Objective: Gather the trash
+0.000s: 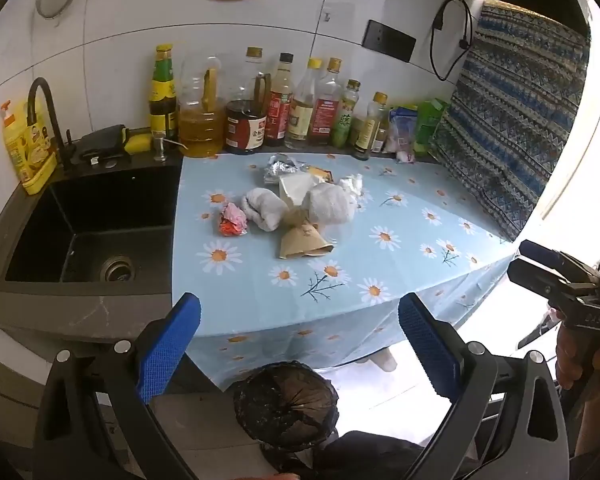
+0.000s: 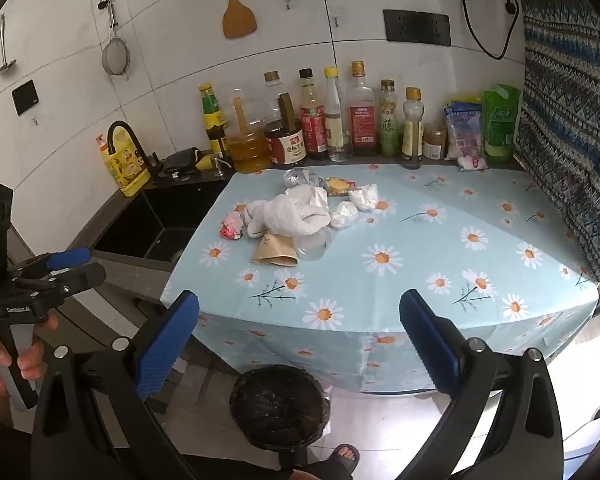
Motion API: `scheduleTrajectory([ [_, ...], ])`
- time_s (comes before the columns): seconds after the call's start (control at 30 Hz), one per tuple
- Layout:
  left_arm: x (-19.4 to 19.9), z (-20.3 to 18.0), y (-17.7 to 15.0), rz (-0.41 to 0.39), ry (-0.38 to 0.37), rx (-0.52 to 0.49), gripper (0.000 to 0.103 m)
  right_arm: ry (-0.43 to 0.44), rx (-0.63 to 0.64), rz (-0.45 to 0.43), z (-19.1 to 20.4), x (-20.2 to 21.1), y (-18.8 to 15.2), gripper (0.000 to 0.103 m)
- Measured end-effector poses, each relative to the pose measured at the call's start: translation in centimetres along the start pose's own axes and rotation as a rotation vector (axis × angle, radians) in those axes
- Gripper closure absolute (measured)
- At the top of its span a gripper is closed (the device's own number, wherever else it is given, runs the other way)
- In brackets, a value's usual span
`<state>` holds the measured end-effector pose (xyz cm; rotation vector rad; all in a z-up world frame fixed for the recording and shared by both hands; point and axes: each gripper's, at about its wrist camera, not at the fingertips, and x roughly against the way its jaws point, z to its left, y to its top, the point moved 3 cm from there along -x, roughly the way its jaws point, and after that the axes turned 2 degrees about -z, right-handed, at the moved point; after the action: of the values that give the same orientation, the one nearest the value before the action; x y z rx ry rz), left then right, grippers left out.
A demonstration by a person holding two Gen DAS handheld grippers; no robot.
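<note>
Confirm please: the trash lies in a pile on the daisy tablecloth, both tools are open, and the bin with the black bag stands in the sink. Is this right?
Not quite. The bin stands on the floor in front of the counter, not in the sink, as the right wrist view shows. The trash pile does lie on the daisy tablecloth, and both the left tool and the right tool are open.

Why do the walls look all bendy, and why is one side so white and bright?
Both views: a fisheye lens curves the wall tiles and the tablecloth edge, and the corners go black. Left wrist view: strong light at the right washes out to plain white beside the patterned cloth. Right wrist view: the floor beside the bin glares white too; the bottles look slightly soft.
</note>
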<state>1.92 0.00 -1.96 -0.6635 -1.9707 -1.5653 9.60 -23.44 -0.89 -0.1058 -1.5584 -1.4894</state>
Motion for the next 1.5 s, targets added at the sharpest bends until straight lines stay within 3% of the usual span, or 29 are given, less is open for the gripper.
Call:
scheduleTrajectory([
  [0.23, 0.5, 0.1, 0.2, -0.026, 0.015, 0.0, 0.007, -0.002, 0.005, -0.001, 0.2, 0.2, 0.0, 0.004],
  [1.5, 0.5, 1.6, 0.1, 0.007, 0.024, 0.005, 0.007, 0.0, 0.012, 0.001, 1.8, -0.3, 0.1, 0.004],
])
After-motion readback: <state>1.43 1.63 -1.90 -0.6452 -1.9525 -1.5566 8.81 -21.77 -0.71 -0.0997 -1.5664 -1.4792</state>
